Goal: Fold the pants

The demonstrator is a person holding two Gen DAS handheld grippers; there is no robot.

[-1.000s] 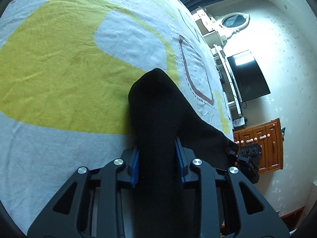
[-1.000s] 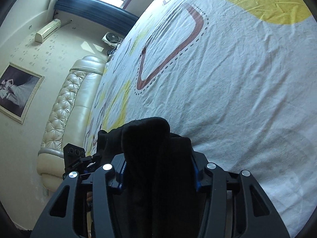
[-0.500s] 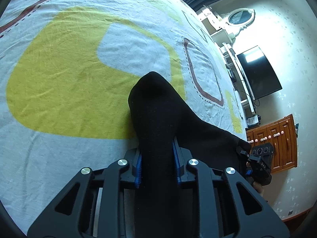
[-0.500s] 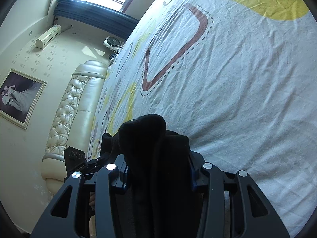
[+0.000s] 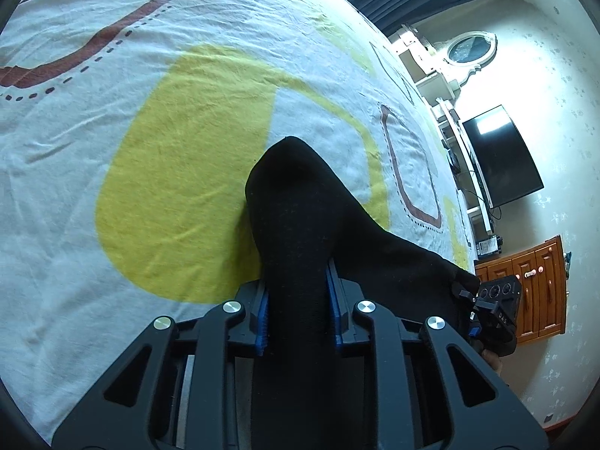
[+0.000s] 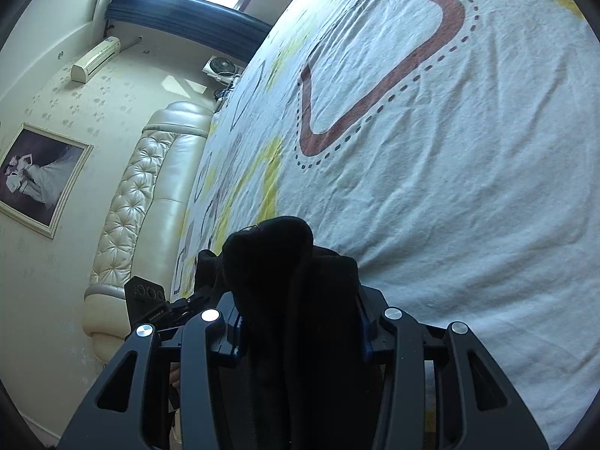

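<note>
I had the left gripper [image 5: 298, 315] and right gripper [image 6: 300, 322] each clamped on the black pants [image 5: 300, 206], stretched between them above the bed [image 5: 112, 150], lengthwise edge spanning gripper to gripper.

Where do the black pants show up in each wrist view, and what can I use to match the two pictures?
Left wrist: the black pants rise from lower centre, clamped in the left gripper, and trail right to the right gripper.
Right wrist: the pants bunch at lower centre in the right gripper.
Shared landmark: the patterned bedsheet.
</note>
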